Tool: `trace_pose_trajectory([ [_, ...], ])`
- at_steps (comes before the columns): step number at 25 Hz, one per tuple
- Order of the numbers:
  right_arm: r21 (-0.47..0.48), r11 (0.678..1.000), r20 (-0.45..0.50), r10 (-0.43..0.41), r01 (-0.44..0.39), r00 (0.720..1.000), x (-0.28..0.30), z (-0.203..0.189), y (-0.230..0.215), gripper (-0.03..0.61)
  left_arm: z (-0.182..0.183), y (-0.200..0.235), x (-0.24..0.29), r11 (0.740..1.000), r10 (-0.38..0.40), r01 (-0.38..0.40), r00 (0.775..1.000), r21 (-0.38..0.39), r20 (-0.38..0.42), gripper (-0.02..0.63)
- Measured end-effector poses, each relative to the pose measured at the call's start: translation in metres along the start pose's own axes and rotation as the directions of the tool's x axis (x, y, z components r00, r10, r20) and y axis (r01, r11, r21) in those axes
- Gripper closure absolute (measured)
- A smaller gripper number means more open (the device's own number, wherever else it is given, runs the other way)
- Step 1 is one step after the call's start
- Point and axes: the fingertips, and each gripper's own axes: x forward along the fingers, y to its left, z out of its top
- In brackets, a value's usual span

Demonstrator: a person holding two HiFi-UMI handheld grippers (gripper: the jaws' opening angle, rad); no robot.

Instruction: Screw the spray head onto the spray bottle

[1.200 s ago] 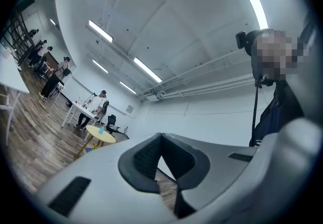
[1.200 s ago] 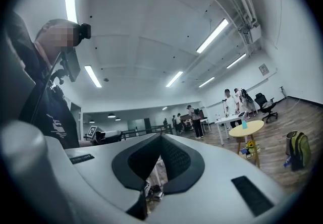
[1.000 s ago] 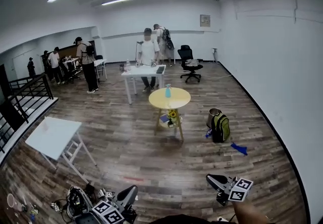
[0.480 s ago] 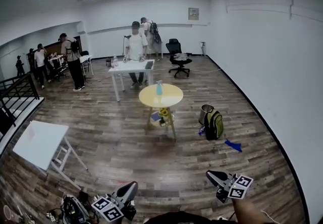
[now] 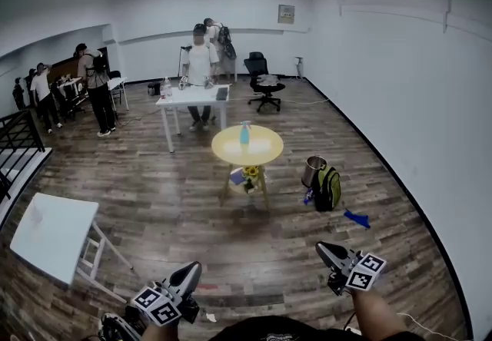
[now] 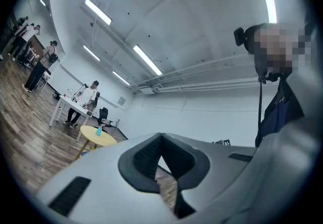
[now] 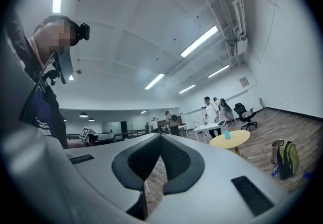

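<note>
Left gripper [image 6: 161, 141] closed | right gripper [image 7: 161, 142] closed | head view only — folding table [image 5: 50, 236]

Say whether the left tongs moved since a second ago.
Yes. The left tongs advanced toward the yellow table, now closer alongside the white folding table.

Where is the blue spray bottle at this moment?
In the head view the blue spray bottle stands on the round yellow table mid-room, with the white desk behind it and a green backpack on the floor to its right.
</note>
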Motion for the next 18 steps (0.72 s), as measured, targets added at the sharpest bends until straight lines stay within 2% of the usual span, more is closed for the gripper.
trace_pose_trajectory([
  [4, 0.008, 1.0, -0.001, -0.028, 0.028, 1.0, 0.038, 0.004, -0.031, 0.563, 0.012, 0.043, 0.026, 1.0, 0.008, -0.008, 1.0, 0.0, 0.0, 0.594],
  [9, 0.026, 0.999, -0.005, -0.031, 0.031, 1.0, 0.061, 0.007, -0.086, 0.563, 0.016, 0.07, 0.07, 1.0, 0.028, -0.028, 1.0, 0.004, -0.007, 0.594],
  [14, 0.039, 0.999, -0.008, 0.03, -0.029, 1.0, 0.079, 0.006, -0.2, 0.563, -0.008, 0.094, 0.165, 0.996, 0.081, -0.081, 0.997, 0.035, 0.004, 0.594],
  [18, 0.044, 0.995, -0.028, 0.088, -0.087, 0.996, 0.087, 0.034, -0.255, 0.563, -0.004, 0.086, 0.221, 0.991, 0.132, -0.133, 0.99, 0.021, 0.04, 0.594],
])
